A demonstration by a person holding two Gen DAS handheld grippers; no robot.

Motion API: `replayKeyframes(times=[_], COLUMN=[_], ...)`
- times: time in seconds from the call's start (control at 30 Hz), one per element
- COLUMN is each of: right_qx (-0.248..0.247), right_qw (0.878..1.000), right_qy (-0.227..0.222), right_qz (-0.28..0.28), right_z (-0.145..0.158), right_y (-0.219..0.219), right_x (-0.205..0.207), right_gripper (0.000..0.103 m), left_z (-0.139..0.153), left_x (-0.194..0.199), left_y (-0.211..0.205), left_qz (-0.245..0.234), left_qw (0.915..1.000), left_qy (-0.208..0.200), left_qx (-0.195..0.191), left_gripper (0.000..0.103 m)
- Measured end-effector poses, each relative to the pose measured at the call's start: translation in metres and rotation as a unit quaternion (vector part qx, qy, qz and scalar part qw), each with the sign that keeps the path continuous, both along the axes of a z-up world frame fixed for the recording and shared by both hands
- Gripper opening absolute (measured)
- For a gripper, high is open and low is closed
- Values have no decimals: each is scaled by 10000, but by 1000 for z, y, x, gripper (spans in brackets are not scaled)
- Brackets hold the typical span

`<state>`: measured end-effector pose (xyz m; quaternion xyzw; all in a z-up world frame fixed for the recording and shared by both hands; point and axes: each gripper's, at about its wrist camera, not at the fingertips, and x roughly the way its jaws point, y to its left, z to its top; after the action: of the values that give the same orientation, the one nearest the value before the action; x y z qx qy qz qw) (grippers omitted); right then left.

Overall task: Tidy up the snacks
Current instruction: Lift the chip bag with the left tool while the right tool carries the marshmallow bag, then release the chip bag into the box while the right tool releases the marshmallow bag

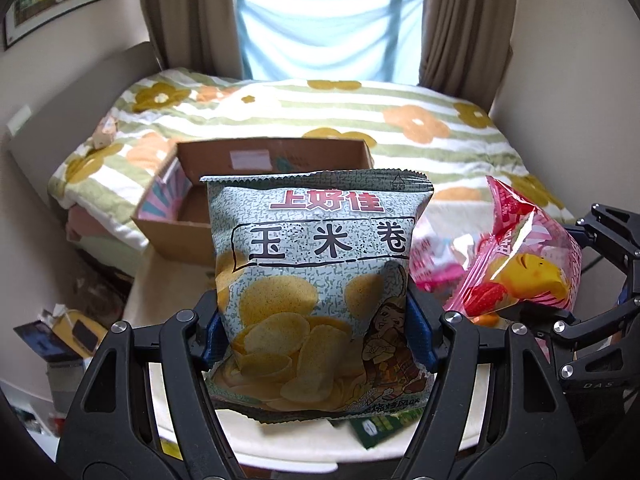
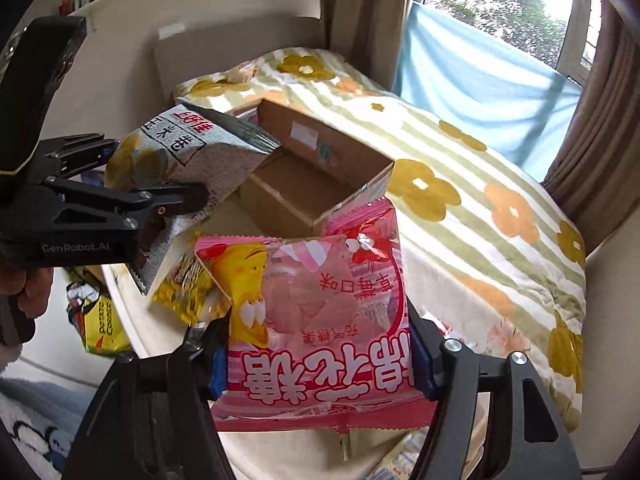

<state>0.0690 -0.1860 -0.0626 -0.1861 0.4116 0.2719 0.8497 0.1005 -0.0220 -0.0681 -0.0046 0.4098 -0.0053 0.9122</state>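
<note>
Each gripper [image 1: 320, 336] [image 2: 322, 356] is black, with blue pads, silver screws and white "GenRobot.AI" lettering.

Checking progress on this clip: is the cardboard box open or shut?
Open. The cardboard box has no lid or flaps over it, and both views look down onto its bare brown floor; no snacks show inside.

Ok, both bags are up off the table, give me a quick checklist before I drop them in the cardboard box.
1. Left gripper clamped on the green chip bag: ok.
2. Right gripper clamped on the pink marshmallow bag: ok.
3. Cardboard box open at the top: ok.
4. Room inside the box: ok, what shows of the inside looks empty.
5. The two bags apart from each other: ok.
6. Box steady at the bed's edge: cannot tell.
</note>
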Motion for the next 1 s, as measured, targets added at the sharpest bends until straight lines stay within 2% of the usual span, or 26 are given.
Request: replayKeyframes(times=[0.2,0.37,0.57,0.87,0.97,1.0], right_qx=[80,182,313,522,552,555], right_qw=[9993,9973,9922,9806,9787,9783], right_qy=[-139,-113,46,443,521,543], right_qz=[-340,-695,-1207,-1834,-1908,-1922], right_z=[19,25,19,-2,-7,-9], right_y=[29,55,85,105,108,109], right_x=[33,70,123,175,183,185], right_gripper=[64,64,64,65,65,64], left_z=[21,21,-2,-53,-61,-63], left_x=[42,89,152,219,227,227], left_y=[44,86,130,153,154,153], left_qz=[65,103,86,-14,-94,-121], left_qw=[9999,9997,9991,9953,9947,9948], left_qy=[-120,1,342,915,1009,1005], left_qx=[-81,-209,-251,-301,-160,-107], left_gripper=[68,68,68,68,88,102])
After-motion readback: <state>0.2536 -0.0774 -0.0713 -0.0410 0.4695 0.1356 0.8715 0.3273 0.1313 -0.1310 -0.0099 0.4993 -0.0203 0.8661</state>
